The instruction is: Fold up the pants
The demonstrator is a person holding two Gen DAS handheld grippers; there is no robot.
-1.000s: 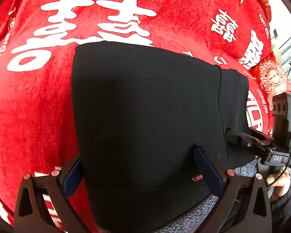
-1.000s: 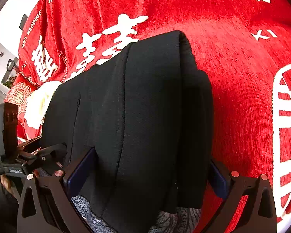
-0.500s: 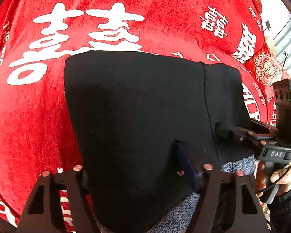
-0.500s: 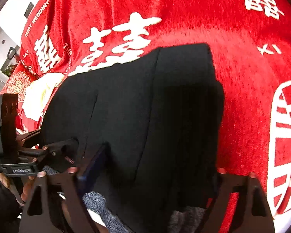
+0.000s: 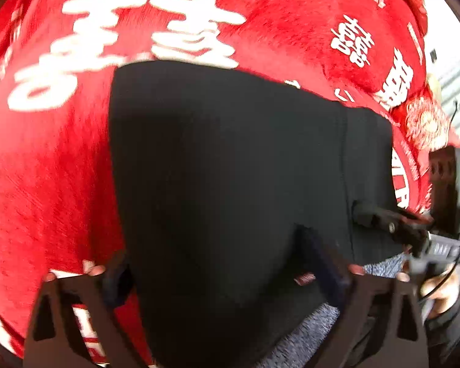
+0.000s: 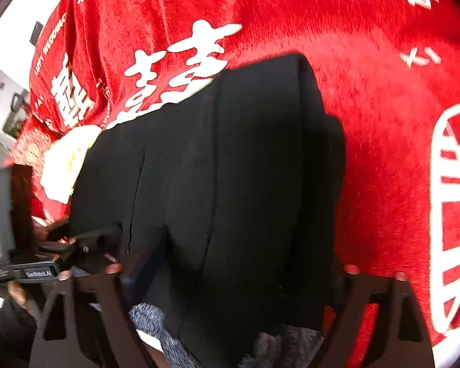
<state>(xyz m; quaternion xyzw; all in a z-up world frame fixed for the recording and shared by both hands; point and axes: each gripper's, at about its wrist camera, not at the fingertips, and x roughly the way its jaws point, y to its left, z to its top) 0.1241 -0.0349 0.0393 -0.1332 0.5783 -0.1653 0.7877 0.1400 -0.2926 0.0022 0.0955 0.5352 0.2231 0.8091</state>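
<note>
The black pants [image 5: 230, 168] lie folded into a thick oblong on a red blanket [image 5: 46, 168] printed with white characters. My left gripper [image 5: 220, 273] straddles the near end of the pants. Its jaws are opening; one finger is at the left edge and the other rests on top of the cloth. In the right wrist view the pants [image 6: 230, 168] show stacked layers with seams. My right gripper [image 6: 242, 273] straddles the same near end and its jaws are opening too. Grey speckled fabric [image 6: 147, 316] peeks out under the near edge.
The red blanket [image 6: 383, 122] covers everything around the pants. A red embroidered cushion [image 5: 423, 122] lies at the far right in the left wrist view. A cream soft thing [image 6: 67, 159] lies beside the pants. A hand [image 5: 438, 294] holds the right gripper's handle.
Both grippers' jaws narrowed over the pants' near end half a second ago and now stand wide again. The pants lie where they were.
</note>
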